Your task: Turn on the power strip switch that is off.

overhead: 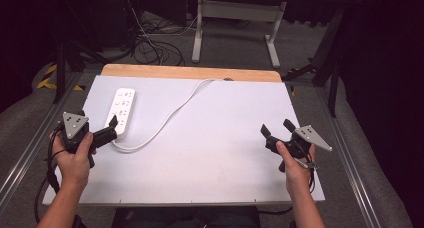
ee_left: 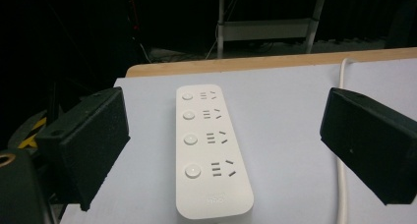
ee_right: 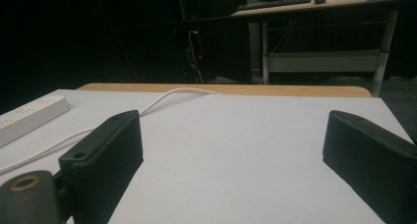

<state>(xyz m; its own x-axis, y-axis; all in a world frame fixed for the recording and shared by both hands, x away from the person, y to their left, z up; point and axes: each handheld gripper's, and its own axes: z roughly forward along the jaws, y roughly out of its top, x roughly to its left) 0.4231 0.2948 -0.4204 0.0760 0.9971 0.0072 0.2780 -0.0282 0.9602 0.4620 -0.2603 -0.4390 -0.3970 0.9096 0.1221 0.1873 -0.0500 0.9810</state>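
Left gripper (overhead: 111, 128) wide at power strip (overhead: 121, 112) near table (overhead: 225, 153) left edge, right gripper (overhead: 276, 130) wide, idle; off-centre grab likely skids strip.

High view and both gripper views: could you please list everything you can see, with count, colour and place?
Power strip: one, white, four socket rows, flat at table's left.
Cord: one, white, curving from strip's near end to the far edge.
Table: one, white top, wooden far edge.
Desk frame: one, white, on floor beyond.
Floor cables: several, dark, far left.
Left gripper: one, black, open, at strip's near end.
Right gripper: one, black, open, right side.
Hands: two, holding grippers.
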